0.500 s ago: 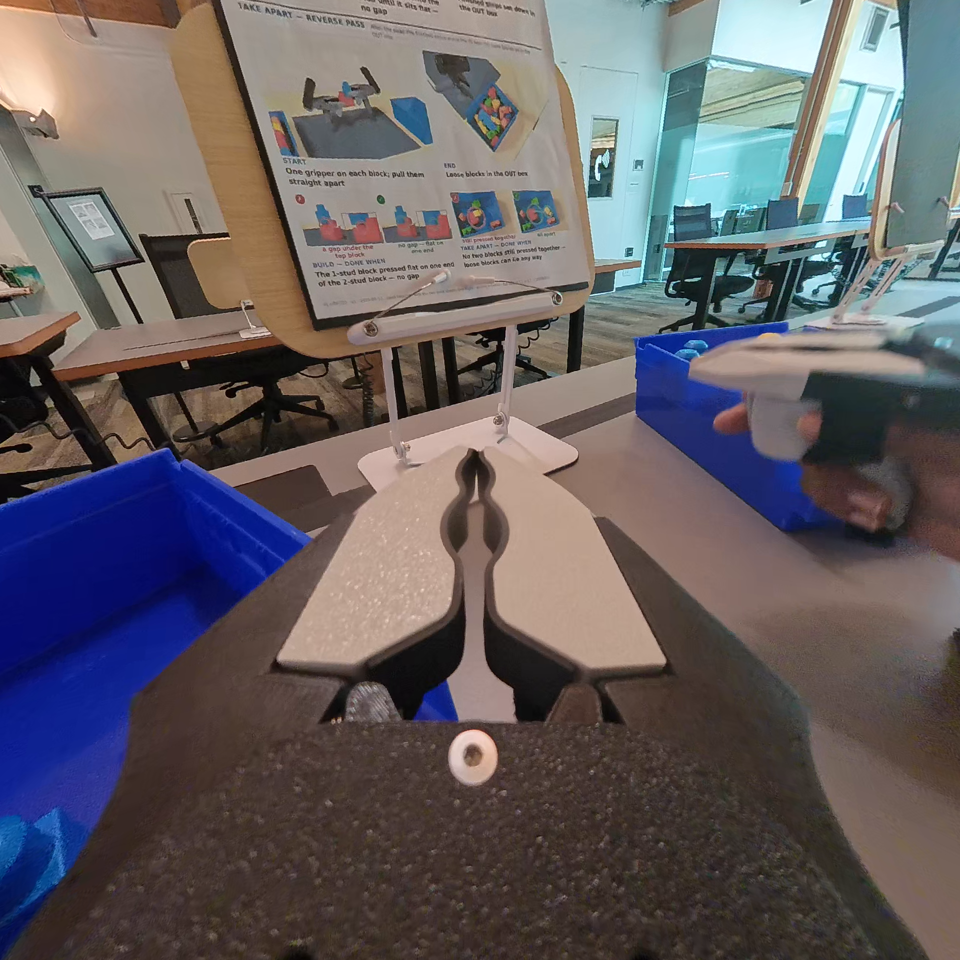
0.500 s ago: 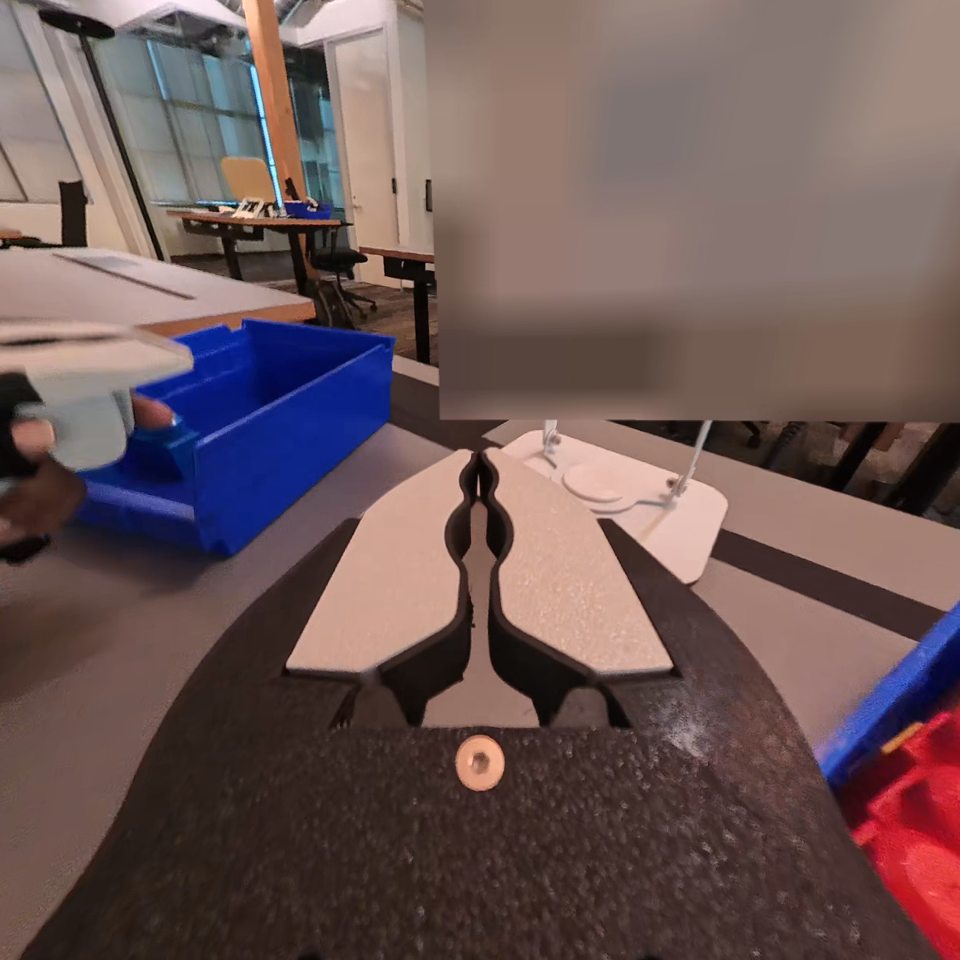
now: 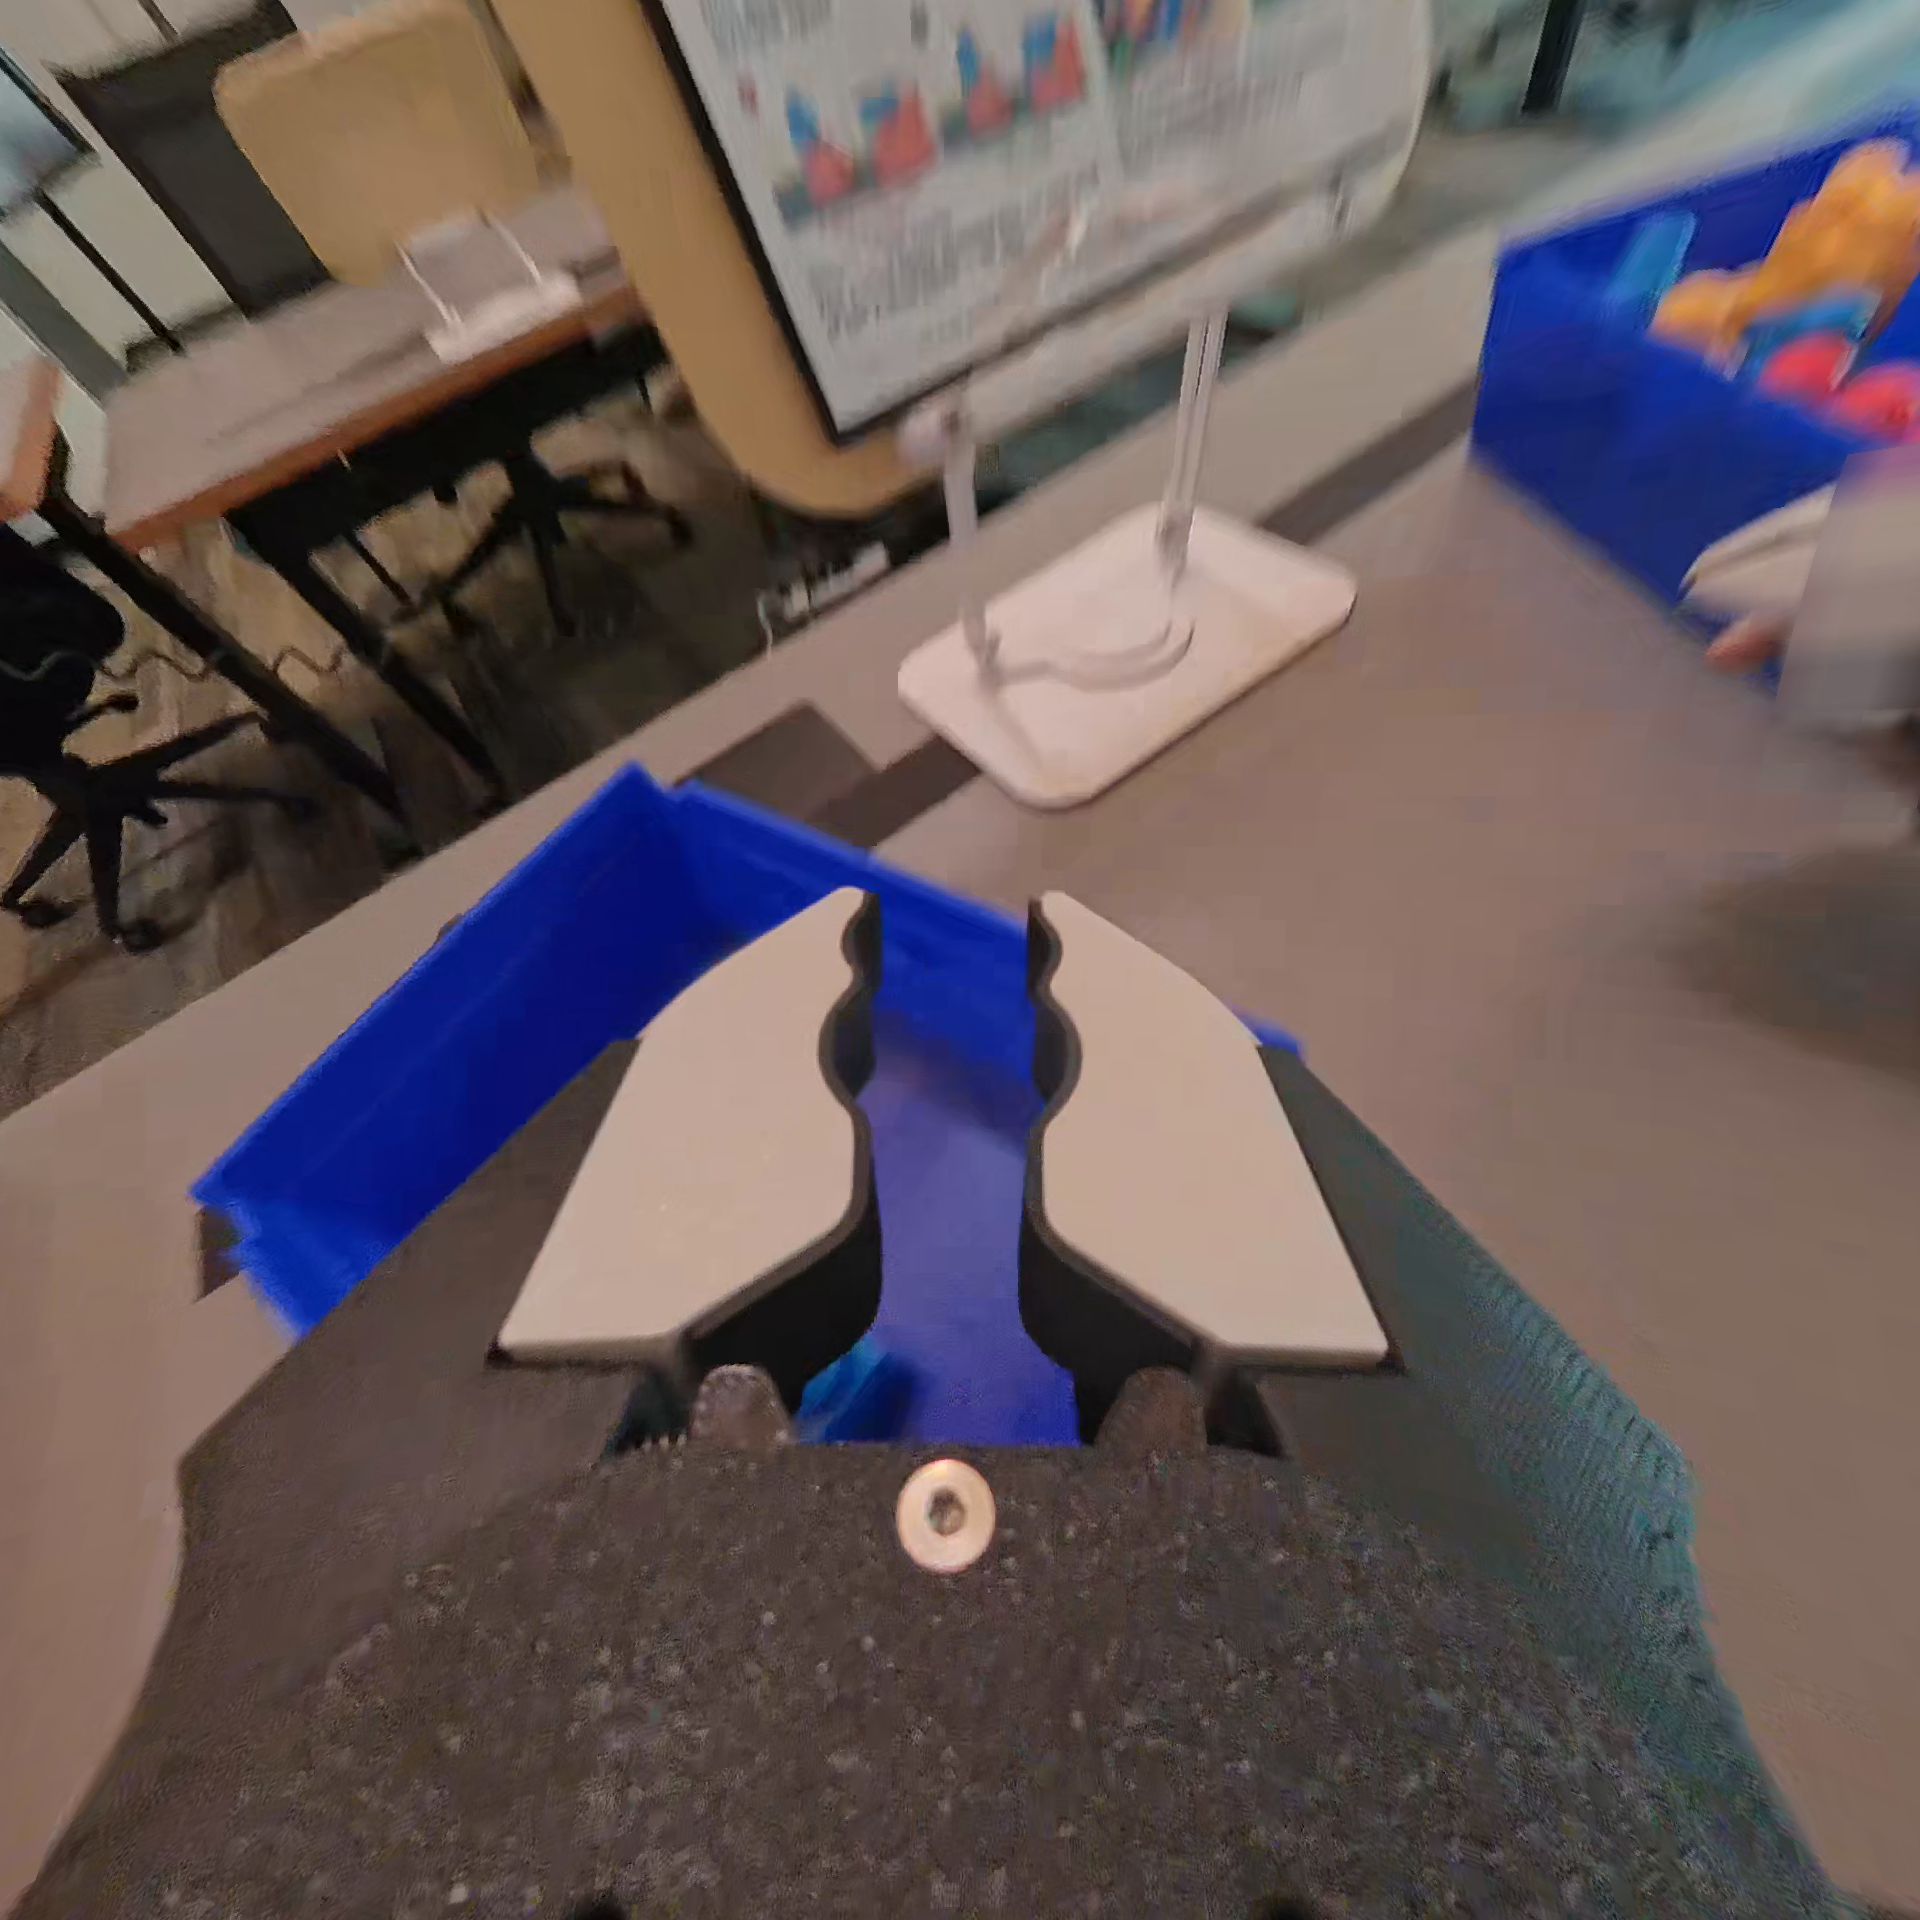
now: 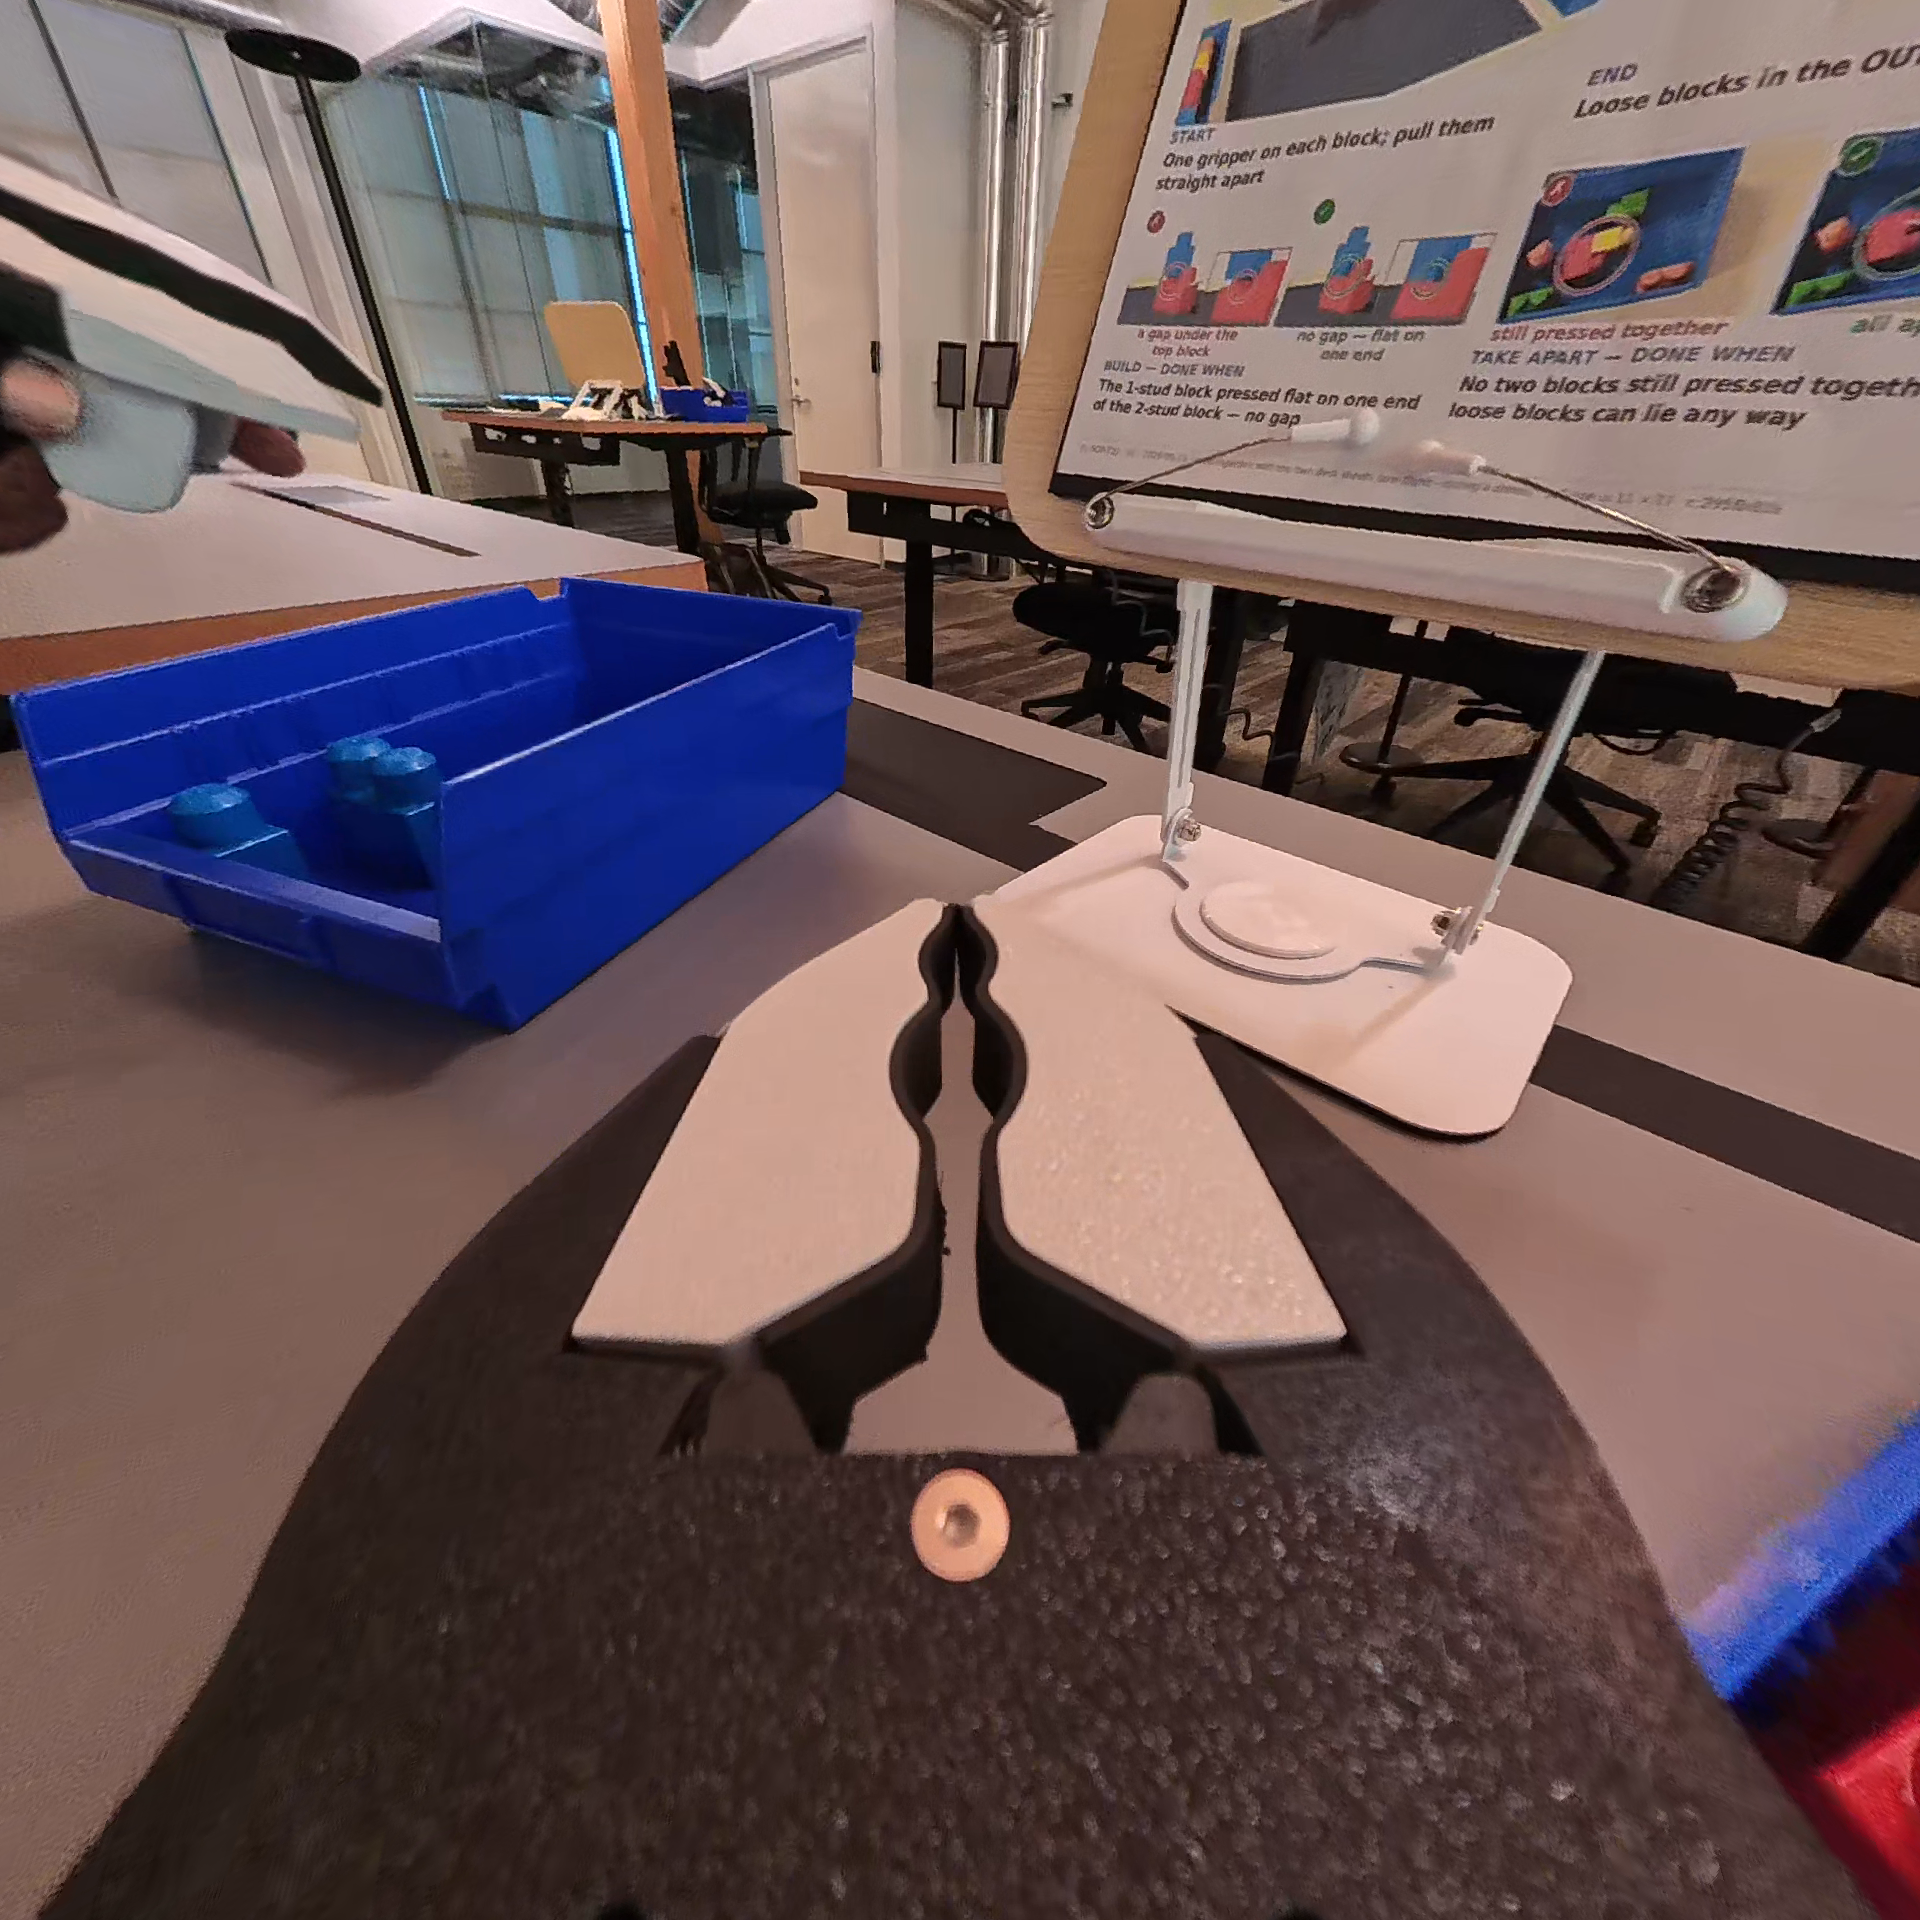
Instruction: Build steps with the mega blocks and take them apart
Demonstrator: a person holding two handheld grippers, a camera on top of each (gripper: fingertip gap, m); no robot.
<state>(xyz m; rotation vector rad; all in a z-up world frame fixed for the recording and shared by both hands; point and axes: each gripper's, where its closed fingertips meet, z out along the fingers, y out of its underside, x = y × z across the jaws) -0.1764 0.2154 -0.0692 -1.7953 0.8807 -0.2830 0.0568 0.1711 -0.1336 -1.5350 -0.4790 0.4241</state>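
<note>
My left claw (image 3: 954,914) hung over the near end of the blue bin (image 3: 436,1091) on my left side, its fingers spread apart with nothing between them and only blue floor showing in the gap. Two blue mega blocks (image 4: 312,816) stood at that end of the bin, studs up, close together but not joined as far as I could tell. One blue corner (image 3: 847,1387) peeked out just under the root of my left claw, so the blocks sat nearly beneath me and mostly hidden by my own body. My view there was smeared by motion, and that was the risk: dropping in blind, I judged I could land a finger on a stud, knock a block over, or catch the bin wall and drag the bin across the grey table (image 4: 260,1143).

Ahead of both claws stood the white stand (image 4: 1382,997) with its instruction board (image 4: 1507,260); a wide swing could clip its base.

My right claw (image 4: 957,914) was pressed closed and empty, hovering above bare table just short of that base. To its right lay the second blue bin (image 3: 1621,436), heaped with orange and red blocks (image 3: 1829,249). Closed as it was, the right claw would only have shoved a block aside, so I judged it had to part its fingers before reaching in.
</note>
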